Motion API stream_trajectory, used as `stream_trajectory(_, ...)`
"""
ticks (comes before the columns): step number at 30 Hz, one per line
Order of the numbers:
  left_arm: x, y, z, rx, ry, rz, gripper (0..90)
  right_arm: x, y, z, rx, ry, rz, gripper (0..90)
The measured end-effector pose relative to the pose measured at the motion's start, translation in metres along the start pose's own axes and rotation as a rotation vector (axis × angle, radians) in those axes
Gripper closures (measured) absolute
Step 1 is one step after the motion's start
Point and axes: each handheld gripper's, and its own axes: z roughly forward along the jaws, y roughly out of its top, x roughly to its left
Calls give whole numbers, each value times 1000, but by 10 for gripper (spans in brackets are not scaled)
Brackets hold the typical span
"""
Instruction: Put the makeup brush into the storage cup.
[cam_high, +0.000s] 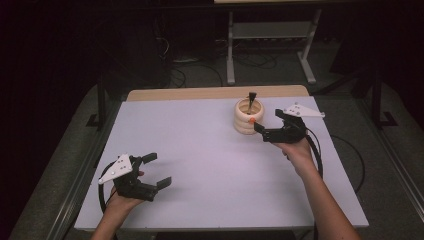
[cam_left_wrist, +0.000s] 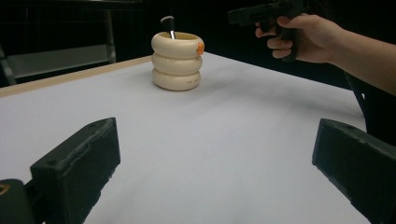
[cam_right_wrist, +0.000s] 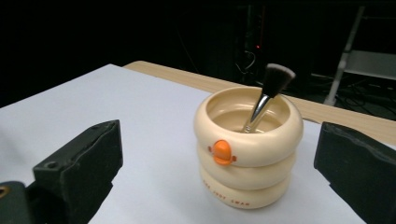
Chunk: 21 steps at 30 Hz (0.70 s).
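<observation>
A cream ringed holder (cam_high: 246, 118) (cam_left_wrist: 177, 60) (cam_right_wrist: 247, 144) with an orange beak stands at the table's far right-centre. A makeup brush (cam_high: 251, 100) (cam_left_wrist: 169, 26) (cam_right_wrist: 270, 95) stands inside it, bristles up, leaning on the rim. My right gripper (cam_high: 268, 124) (cam_right_wrist: 219, 172) is open, just right of the holder, with the jaws on either side of it and apart from it. My left gripper (cam_high: 156, 170) (cam_left_wrist: 215, 172) is open near the front left, with nothing between its jaws.
The white table top (cam_high: 200, 165) has a wooden strip (cam_high: 215, 93) along its far edge. A metal table frame (cam_high: 270, 45) and cables lie on the dark floor beyond. A black cable (cam_high: 350, 160) trails from my right gripper across the table's right side.
</observation>
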Motion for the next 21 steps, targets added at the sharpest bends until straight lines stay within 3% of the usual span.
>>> stream_trajectory(9,-1,0,1,-1,-5,7,4,8,-7,-21,-18,18,-21,6)
stream_trajectory(21,-3,0,1,-3,-8,6,4,14,-17,-46,-41,35,-7,6)
